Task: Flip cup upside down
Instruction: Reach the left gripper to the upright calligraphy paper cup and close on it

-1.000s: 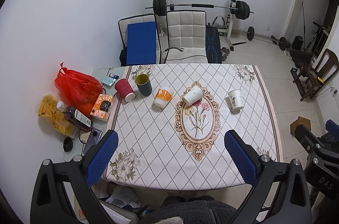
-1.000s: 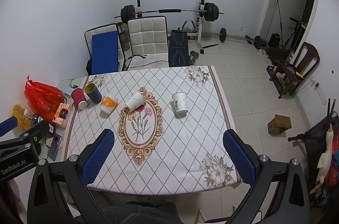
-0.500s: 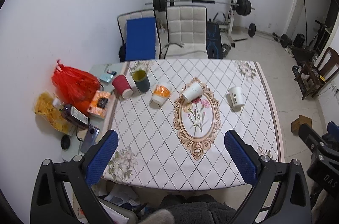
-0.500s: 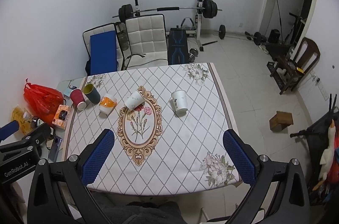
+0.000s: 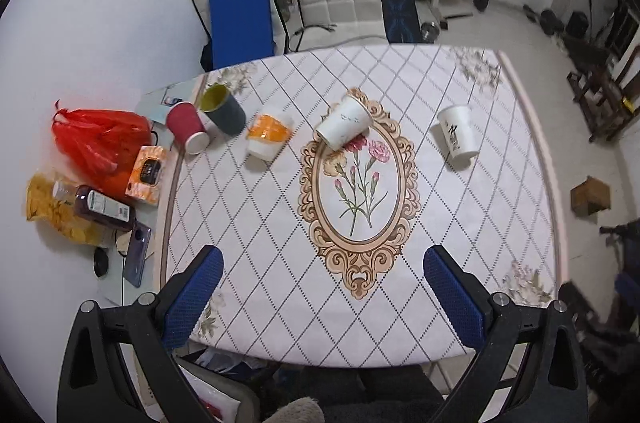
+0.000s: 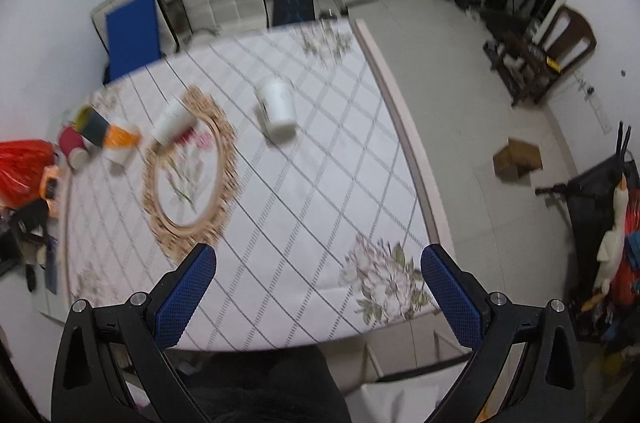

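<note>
Five cups (image 5: 343, 125) sideways — hand-held grippers (image 5: 322, 263) apart.

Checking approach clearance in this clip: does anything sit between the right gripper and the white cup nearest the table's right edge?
Nothing visible does. The right gripper is open above the near table edge, and only bare tablecloth lies between it and the white cup. The other cups sit further left, off that line. The view is motion-blurred.
</note>
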Motion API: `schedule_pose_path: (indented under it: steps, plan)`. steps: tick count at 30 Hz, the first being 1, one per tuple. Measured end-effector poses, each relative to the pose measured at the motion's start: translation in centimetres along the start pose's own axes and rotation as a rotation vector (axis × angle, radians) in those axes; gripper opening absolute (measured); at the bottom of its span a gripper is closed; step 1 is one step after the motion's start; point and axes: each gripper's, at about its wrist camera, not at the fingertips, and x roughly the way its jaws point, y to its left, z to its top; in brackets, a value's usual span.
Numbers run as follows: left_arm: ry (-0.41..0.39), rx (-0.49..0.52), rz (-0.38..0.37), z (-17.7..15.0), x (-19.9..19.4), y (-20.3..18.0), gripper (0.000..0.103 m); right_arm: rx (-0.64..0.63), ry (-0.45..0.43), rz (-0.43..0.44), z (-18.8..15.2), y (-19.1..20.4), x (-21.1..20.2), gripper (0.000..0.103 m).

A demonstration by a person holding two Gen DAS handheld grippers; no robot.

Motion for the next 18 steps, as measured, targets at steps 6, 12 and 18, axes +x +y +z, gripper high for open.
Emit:
schedule_pose_path:
  steps: [6,12,18]
  plan:
    - [0.084,0.085,-0.001,2.9,5.8,-4.8,0.103,0.016,0.143,-0.028,-0.5,-1.6,8.0,0.103]
    - [0.174,0.130,-0.078,7.6,12.2,-9.1,0.103,0.064,0.219,-0.062,0.0,-2.0,14.4,0.103]
    - [0.236,0.116,-0.175,12.6,17.7,-12.5,0.100,0.139,0.290,-0.081,1.4,-2.1,19.9,0.103]
